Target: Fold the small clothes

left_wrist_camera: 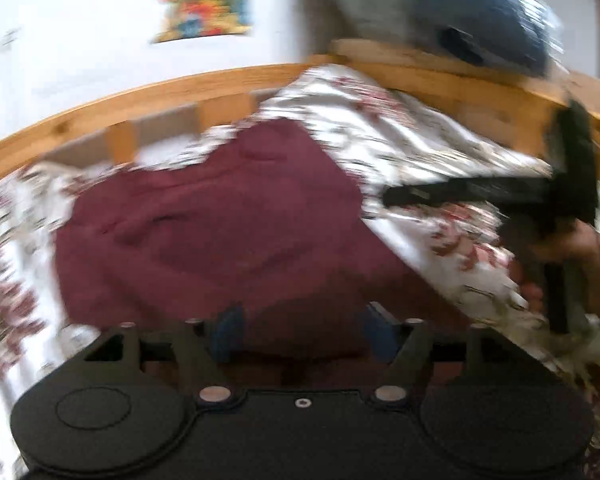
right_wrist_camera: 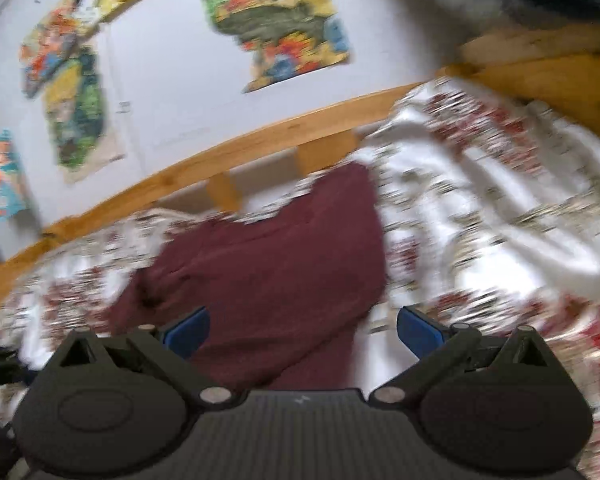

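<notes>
A maroon garment [left_wrist_camera: 204, 232] lies spread on the floral bedspread [left_wrist_camera: 420, 148]; both views are blurred by motion. My left gripper [left_wrist_camera: 304, 332] is open with its blue pads [left_wrist_camera: 228, 330] just above the garment's near edge, nothing between them. My right gripper [right_wrist_camera: 304, 334] is open over the garment's [right_wrist_camera: 276, 268] near right corner, its blue pads [right_wrist_camera: 188, 330] wide apart and empty. The right gripper also shows in the left wrist view [left_wrist_camera: 404, 196], held by a hand at the right, beside the garment.
A wooden bed rail [left_wrist_camera: 140, 96] curves behind the bedspread [right_wrist_camera: 500, 200]. A white wall with colourful posters [right_wrist_camera: 276, 20] stands beyond. A grey and dark blue bundle [left_wrist_camera: 440, 4] rests on the rail at upper right.
</notes>
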Tool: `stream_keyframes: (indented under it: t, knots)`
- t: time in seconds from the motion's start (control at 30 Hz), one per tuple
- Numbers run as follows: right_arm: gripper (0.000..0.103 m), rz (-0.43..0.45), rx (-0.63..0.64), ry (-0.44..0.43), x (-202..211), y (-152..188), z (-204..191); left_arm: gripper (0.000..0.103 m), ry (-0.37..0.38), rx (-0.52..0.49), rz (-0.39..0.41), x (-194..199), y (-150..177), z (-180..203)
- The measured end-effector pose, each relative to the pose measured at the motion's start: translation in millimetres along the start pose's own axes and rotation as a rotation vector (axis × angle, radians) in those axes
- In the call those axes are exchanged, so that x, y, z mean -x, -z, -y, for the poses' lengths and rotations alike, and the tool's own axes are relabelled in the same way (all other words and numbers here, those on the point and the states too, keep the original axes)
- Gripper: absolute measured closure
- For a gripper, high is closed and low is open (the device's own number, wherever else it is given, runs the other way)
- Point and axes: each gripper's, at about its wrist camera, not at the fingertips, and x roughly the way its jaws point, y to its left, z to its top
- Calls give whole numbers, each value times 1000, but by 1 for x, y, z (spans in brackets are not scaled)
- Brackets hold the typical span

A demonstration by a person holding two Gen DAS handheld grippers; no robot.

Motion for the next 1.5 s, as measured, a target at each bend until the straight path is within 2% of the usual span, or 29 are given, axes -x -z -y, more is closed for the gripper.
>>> stream_keyframes:
  t: [0.07,0.17,0.27,0.37,0.4,0.43,0.47,0.5,0.53,0.7,0.8,0.83,0.97,1.0,1.03,1.1,1.2,1.27,1.3,1.33,1.37,1.43,1.47,1.5]
  knots:
    - [1,-37,-1,-88,-5,3,-8,24,-83,49,-2,4,-1,-19]
    - [1,-94,32,-200,-14,8,-23,23,-250,137,-34,1,-1,-55]
    - [4,-135,120,-252,-21,17,-43,23,-423,198,-64,-10,-4,-92]
    - [11,-148,234,-245,-26,27,-64,24,-485,250,-67,-23,-9,-128]
    - [22,-152,267,-240,-27,29,-69,25,-490,256,-73,-30,-11,-139]
    - [45,-164,302,-221,-30,32,-74,29,-497,257,-80,-35,-14,-147]
    - [61,-169,318,-201,-31,34,-76,31,-507,255,-83,-41,-16,-154]
    - [89,-173,308,-189,-32,34,-75,31,-516,246,-88,-46,-20,-159]
    - [97,-171,272,-183,-31,34,-71,31,-516,237,-92,-49,-22,-163]
    - [99,-109,-134,-92,-19,16,-9,31,-485,230,-85,-56,-28,-171]
    - [99,-125,-185,11,-17,16,15,31,-483,248,-90,-61,-25,-175]
    - [94,-131,-211,36,-16,18,22,32,-488,253,-94,-63,-24,-176]
    - [91,-129,-233,45,-14,23,32,40,-503,284,-85,-73,-19,-183]
    - [81,-131,-223,25,-12,24,34,41,-501,287,-83,-74,-18,-184]
    - [58,-133,-213,3,-12,24,32,42,-497,287,-81,-76,-18,-185]
    - [41,-122,-188,-46,-17,26,21,47,-481,278,-75,-79,-19,-185]
    - [41,-151,-120,-81,-26,27,5,51,-448,240,-82,-86,-25,-185]
    - [41,-164,-91,-90,-29,30,-2,53,-419,234,-122,-96,-30,-189]
    - [42,-173,-83,-95,-30,31,-4,62,-409,235,-142,-102,-32,-192]
    - [46,-180,-79,-98,-30,32,-5,79,-403,238,-166,-107,-35,-195]
    - [48,-189,-78,-100,-30,34,-5,89,-394,246,-190,-112,-37,-199]
    - [58,-201,-79,-103,-32,35,-6,96,-394,265,-190,-114,-42,-201]
    - [61,-203,-84,-107,-33,36,-6,97,-403,269,-177,-111,-45,-201]
    - [68,-204,-86,-107,-34,35,-5,97,-412,283,-157,-107,-47,-201]
